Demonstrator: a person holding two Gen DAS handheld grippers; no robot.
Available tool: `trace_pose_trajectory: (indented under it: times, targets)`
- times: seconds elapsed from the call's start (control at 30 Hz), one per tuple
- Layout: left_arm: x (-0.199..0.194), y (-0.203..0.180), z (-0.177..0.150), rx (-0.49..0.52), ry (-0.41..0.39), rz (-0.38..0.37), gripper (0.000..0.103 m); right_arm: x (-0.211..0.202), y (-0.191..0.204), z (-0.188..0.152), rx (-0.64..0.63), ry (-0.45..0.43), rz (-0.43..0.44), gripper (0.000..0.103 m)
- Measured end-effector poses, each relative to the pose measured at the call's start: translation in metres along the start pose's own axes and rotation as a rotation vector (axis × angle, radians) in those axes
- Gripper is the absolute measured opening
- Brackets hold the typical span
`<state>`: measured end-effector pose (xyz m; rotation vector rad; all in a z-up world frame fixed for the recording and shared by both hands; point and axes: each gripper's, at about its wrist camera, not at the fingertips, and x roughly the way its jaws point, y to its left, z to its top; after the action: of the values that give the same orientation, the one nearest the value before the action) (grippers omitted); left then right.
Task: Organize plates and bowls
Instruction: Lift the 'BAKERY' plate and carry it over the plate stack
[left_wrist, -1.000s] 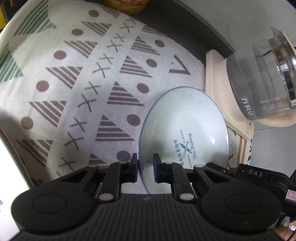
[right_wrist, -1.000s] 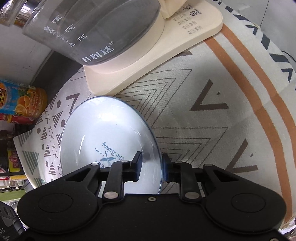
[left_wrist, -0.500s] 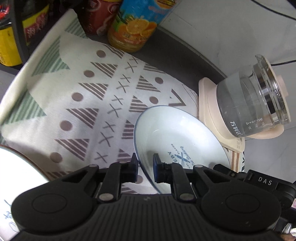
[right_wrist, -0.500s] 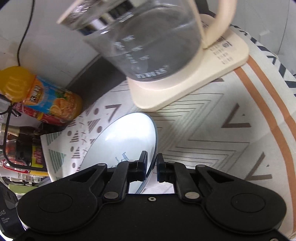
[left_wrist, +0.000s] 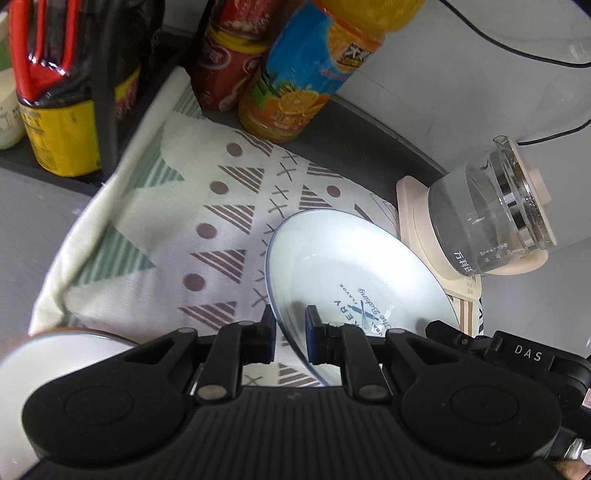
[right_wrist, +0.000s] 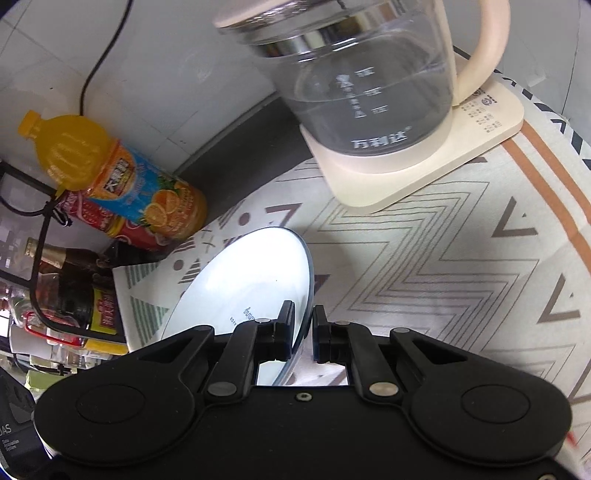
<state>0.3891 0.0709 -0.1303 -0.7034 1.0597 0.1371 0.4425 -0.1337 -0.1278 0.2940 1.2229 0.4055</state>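
A white plate (left_wrist: 351, 266) with a blue rim and blue "BAKERY" print is held up off the patterned cloth (left_wrist: 207, 236), tilted. My left gripper (left_wrist: 290, 330) is shut on its left rim. My right gripper (right_wrist: 303, 334) is shut on its right rim; the plate also shows in the right wrist view (right_wrist: 251, 291). A second white dish (left_wrist: 44, 365) sits at the lower left of the left wrist view, partly hidden by the gripper body.
A glass kettle (right_wrist: 369, 81) on a cream base (right_wrist: 424, 162) stands just behind the plate. An orange juice bottle (left_wrist: 310, 77), a red jar (left_wrist: 225, 62) and dark sauce bottles (left_wrist: 62, 110) line the back left, by the wall.
Both grippers have lifted the plate off the cloth and tilted it. The views have pulled back, so the bottles and the second dish now show.
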Motion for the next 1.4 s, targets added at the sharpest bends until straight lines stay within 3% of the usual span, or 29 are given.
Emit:
trace_pose_trajectory:
  times: [0.8,1.03,1.4]
  targets:
    - [-0.056,0.047,-0.008,0.203,0.025,-0.094,0.014,-0.034,0.058,-0.091,0.105,-0.187,-0.054,0.01]
    - [-0.072,0.057,-0.023,0.191,0.002,-0.099,0.013,-0.046,0.063,-0.113,0.094,-0.197,-0.059,0.01]
    - [-0.11,0.077,-0.07,0.118,-0.076,-0.053,0.014,-0.064,0.063,-0.14,0.002,-0.192,0.021,0.01]
